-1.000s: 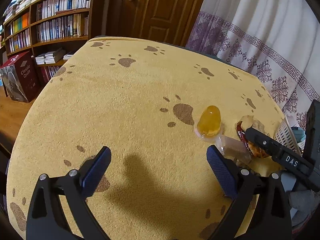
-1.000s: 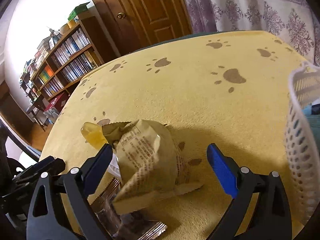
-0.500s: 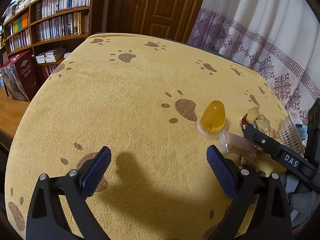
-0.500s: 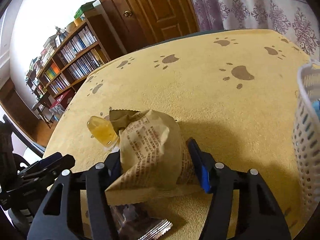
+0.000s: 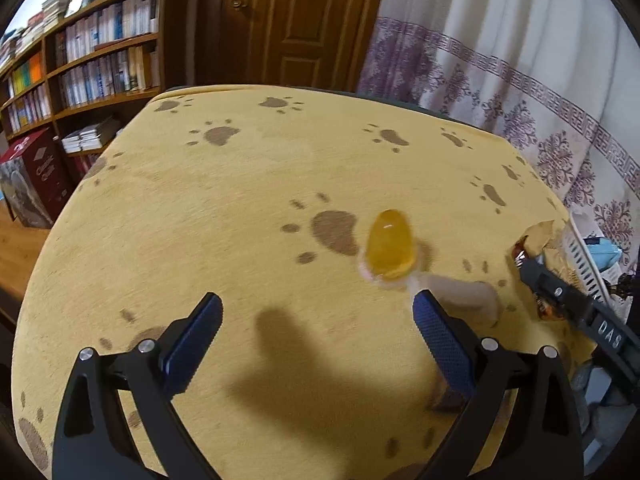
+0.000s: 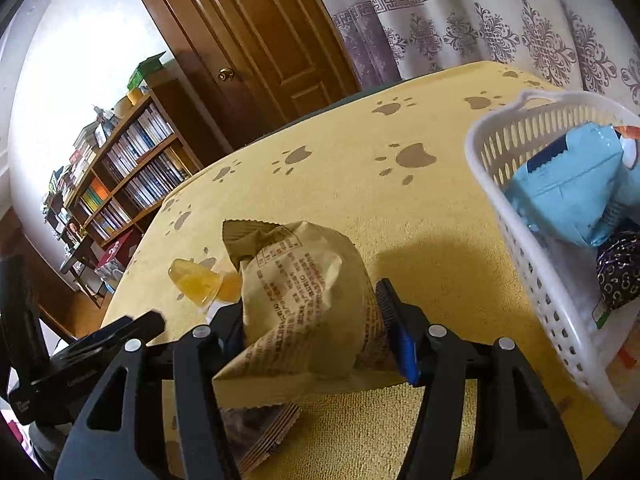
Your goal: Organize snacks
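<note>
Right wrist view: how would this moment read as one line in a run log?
right gripper: shut on tan snack packet | left gripper: open, holding nothing | white basket: holds blue packet | orange jelly cup: on tablecloth

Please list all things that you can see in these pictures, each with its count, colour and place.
tan snack bag: one, tan, between the right gripper's pads
jelly cup: one, orange, on the tablecloth
clear packet: one, clear, beside the jelly cup
dark wrapper: one, brown, under the tan bag
basket: one, white, table's right side
blue bag: one, light blue, in the basket
tablecloth: one, yellow, paw prints
bookshelf: one, brown, behind
left gripper: open, empty
right gripper: shut on the bag
</note>
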### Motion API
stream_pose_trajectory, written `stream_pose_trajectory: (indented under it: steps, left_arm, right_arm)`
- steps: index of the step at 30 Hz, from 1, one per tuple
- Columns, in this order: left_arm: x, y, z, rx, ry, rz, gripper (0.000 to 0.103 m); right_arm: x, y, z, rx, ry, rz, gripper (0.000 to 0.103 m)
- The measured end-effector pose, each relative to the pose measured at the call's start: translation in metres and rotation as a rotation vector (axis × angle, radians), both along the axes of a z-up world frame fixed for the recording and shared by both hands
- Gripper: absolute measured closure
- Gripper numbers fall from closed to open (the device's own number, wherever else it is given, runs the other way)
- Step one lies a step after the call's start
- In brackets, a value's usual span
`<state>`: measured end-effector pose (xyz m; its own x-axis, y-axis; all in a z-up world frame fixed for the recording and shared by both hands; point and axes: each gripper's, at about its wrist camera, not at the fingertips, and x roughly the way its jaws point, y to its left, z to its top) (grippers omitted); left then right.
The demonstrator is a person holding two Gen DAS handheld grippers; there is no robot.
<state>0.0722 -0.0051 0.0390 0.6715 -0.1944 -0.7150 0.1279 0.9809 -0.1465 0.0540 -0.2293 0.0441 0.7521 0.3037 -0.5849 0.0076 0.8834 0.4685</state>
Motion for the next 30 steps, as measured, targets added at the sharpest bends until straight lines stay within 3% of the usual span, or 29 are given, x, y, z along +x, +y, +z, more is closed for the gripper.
stream_pose_trajectory:
  steps: [3,5,10,16,22,24,27,30]
  left_arm:
    - [0.011,-0.011,0.001,0.018,0.002,-0.013,0.011]
    - [0.022,-0.019,-0.003,0.016,0.024,-0.028,0.019]
    - [0.046,-0.028,-0.012,-0.042,0.081,-0.02,0.03]
    - [0.058,-0.035,-0.012,-0.048,0.077,-0.019,0.034]
    - [0.057,-0.043,-0.016,0.004,0.042,-0.033,0.035]
    - [0.056,-0.044,-0.016,0.02,0.037,-0.032,0.038]
    - [0.054,-0.046,-0.017,0.056,0.025,-0.029,0.053]
    - [0.054,-0.044,-0.017,0.061,0.021,-0.036,0.055]
  right_arm:
    - [0.0,-0.001,0.0,0.011,-0.007,0.001,0.043]
    - [0.0,-0.001,0.0,0.012,-0.008,-0.001,0.043]
    - [0.001,-0.001,0.0,0.012,-0.007,0.003,0.043]
    - [0.002,0.003,0.0,-0.003,-0.005,0.008,0.043]
    - [0.002,0.005,-0.001,-0.007,-0.003,0.01,0.043]
    - [0.002,0.006,-0.001,-0.013,-0.004,0.011,0.043]
    - [0.002,0.007,-0.001,-0.018,-0.005,0.011,0.043]
    - [0.002,0.007,-0.001,-0.023,-0.007,0.011,0.043]
